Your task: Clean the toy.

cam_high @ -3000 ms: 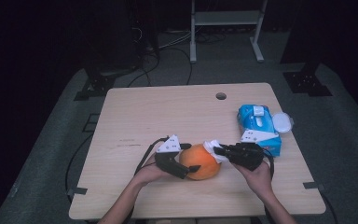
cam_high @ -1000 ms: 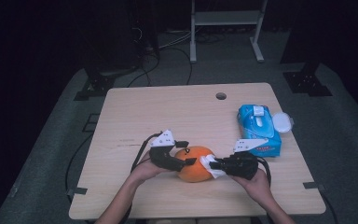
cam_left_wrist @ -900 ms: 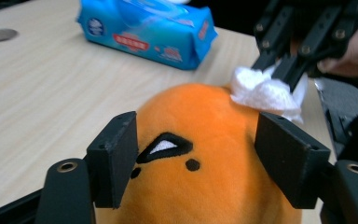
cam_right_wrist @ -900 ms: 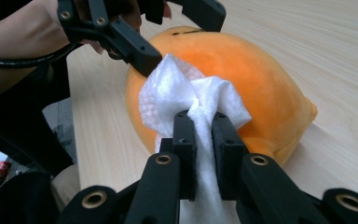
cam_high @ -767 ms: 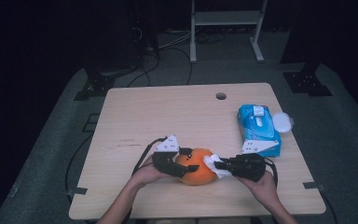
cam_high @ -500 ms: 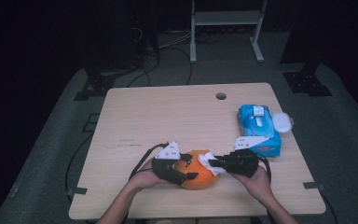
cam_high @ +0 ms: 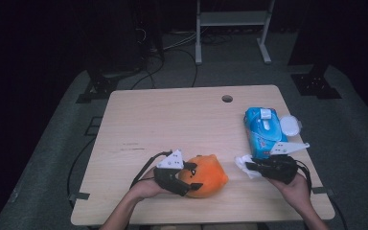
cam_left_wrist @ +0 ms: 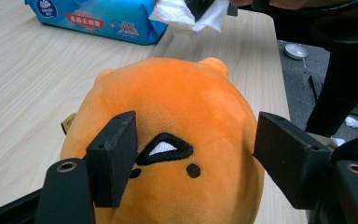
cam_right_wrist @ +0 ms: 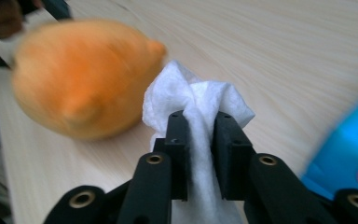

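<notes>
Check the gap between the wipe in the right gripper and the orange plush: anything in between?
Nothing visible. The right gripper pinches the white wipe, and only bare table lies between it and the orange plush. The left gripper straddles the plush's far side. The blue wipes pack sits behind, off the path.

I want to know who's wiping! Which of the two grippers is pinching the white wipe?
The right gripper: its jaws pinch the crumpled white wipe. The left gripper has its jaws around the orange plush toy instead.
</notes>
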`<state>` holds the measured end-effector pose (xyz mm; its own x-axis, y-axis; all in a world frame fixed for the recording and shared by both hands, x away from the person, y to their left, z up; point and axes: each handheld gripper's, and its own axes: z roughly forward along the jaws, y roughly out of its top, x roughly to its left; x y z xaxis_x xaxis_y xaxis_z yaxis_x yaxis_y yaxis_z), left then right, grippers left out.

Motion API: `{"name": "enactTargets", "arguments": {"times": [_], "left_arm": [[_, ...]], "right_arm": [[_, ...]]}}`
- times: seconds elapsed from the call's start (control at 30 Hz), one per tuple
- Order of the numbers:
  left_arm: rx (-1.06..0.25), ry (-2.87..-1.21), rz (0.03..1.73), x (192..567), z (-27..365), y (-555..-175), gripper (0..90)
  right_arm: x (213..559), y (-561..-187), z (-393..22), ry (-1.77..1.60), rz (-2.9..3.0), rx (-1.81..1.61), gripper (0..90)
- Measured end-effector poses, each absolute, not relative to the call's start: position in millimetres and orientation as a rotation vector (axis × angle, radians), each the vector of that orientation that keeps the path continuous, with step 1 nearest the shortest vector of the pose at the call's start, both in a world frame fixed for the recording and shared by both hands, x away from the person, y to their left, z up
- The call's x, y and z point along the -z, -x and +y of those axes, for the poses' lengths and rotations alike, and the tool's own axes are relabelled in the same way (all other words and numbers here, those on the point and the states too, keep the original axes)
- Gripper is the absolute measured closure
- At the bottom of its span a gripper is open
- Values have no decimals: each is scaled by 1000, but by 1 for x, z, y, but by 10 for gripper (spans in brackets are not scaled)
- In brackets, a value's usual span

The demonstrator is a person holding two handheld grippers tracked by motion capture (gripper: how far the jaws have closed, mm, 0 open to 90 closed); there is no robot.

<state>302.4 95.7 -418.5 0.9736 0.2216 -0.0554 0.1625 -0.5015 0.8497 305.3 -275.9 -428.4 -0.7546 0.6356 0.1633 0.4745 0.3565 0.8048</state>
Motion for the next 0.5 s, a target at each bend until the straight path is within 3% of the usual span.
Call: {"name": "enactTargets", "arguments": {"times": [0.5], "left_arm": [[-88, -2124, 272, 413, 97, -302, 267]], "right_arm": [[440, -305, -300, -1091, 2411, -1320, 511]]}}
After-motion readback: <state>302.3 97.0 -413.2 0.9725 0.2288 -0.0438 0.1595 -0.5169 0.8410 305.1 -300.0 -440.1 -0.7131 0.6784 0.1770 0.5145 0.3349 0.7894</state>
